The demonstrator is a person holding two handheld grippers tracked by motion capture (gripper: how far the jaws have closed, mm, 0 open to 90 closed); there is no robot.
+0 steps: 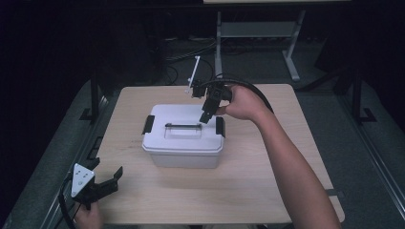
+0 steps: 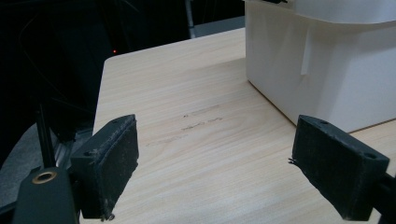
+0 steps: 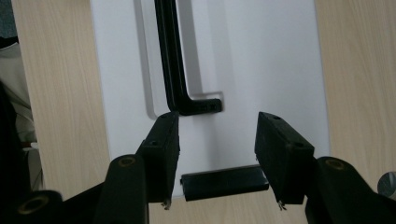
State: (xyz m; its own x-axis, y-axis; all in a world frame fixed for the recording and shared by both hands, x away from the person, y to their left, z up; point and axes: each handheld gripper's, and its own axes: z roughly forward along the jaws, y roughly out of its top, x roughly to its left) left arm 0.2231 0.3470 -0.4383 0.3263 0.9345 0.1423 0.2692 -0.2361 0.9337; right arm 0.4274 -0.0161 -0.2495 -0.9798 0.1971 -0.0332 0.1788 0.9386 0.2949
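At the middle of the wooden table [image 1: 143, 200] sits the white storage box [image 1: 184, 143], lid on, black handle [image 1: 183, 126] lying flat along the top, a black latch [image 1: 220, 126] at each end. Over its right end hovers the right gripper [image 1: 206, 117], tilted down toward the lid, jaws parted about halfway with nothing between them; in the right gripper view the handle's end and one latch [image 3: 224, 183] lie just below the pads. Down at the near left corner the left gripper [image 1: 114, 177] rests low, jaws spread wide and empty, the box's side wall [image 2: 327, 70] just ahead of it
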